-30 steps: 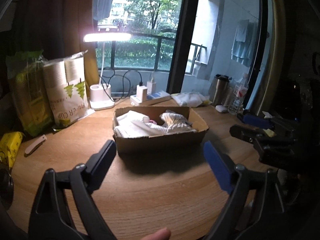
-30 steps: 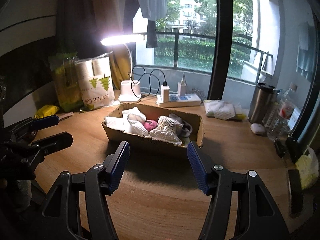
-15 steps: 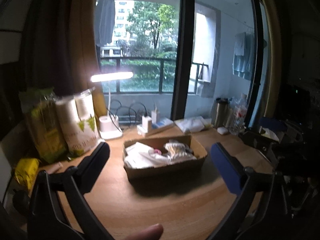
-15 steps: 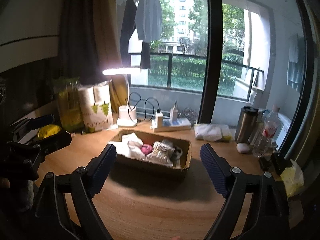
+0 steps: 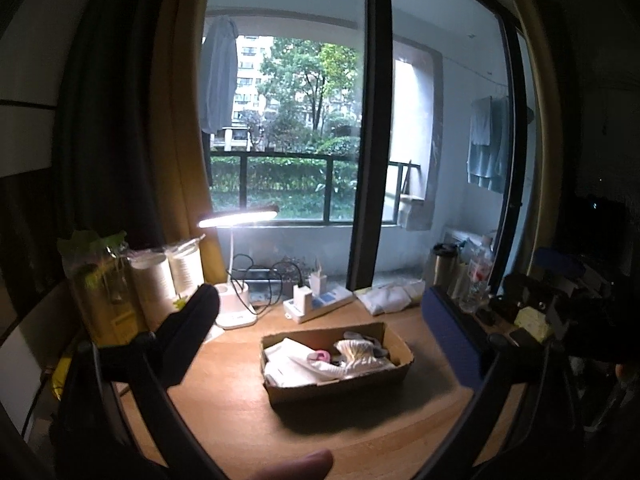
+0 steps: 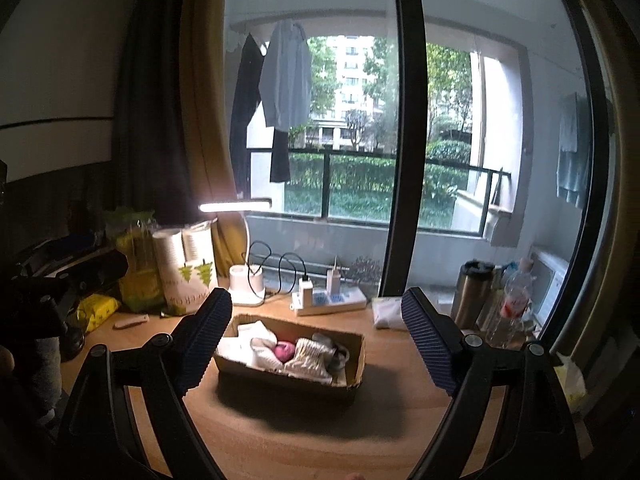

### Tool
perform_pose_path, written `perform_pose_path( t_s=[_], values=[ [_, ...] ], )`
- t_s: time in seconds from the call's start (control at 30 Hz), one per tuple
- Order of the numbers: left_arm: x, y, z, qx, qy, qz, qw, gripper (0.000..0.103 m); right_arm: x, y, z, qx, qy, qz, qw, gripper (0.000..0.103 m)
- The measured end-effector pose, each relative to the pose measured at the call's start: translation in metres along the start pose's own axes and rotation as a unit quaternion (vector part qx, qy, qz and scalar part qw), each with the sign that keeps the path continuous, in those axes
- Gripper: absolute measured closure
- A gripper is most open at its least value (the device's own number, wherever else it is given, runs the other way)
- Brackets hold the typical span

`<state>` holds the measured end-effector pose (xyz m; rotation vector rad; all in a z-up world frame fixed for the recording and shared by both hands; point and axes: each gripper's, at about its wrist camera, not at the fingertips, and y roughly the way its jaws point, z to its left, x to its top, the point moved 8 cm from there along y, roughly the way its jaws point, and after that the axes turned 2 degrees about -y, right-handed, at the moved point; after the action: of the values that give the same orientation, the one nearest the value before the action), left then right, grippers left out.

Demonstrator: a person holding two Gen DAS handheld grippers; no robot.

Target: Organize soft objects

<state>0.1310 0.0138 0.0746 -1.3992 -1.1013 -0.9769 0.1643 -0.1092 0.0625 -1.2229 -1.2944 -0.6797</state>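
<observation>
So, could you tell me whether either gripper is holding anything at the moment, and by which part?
Nothing is held. The left gripper and right gripper are open and empty above the cardboard box of soft items.

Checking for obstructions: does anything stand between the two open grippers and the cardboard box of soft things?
Nothing visible does. Bare table lies between the right gripper and the box, and likewise before the left gripper. The lamp and power strip stand behind the box.

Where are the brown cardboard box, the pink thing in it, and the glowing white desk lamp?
Brown cardboard box (image 6: 288, 381), right wrist view, near side wall.
Pink thing (image 6: 285, 350), right wrist view, its rounded top.
Glowing white desk lamp (image 6: 235, 205), right wrist view, lit bar.
</observation>
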Motion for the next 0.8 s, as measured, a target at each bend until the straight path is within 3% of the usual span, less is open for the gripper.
perform_pose_path(
  t_s=[0.8],
  values=[
    [-0.0023,-0.0080,-0.0016,0.007,0.001,-0.012,0.9999,0.001,0.0009,0.0002,-0.0030,-0.008,0.005,0.000,1.000,0.014]
  ],
)
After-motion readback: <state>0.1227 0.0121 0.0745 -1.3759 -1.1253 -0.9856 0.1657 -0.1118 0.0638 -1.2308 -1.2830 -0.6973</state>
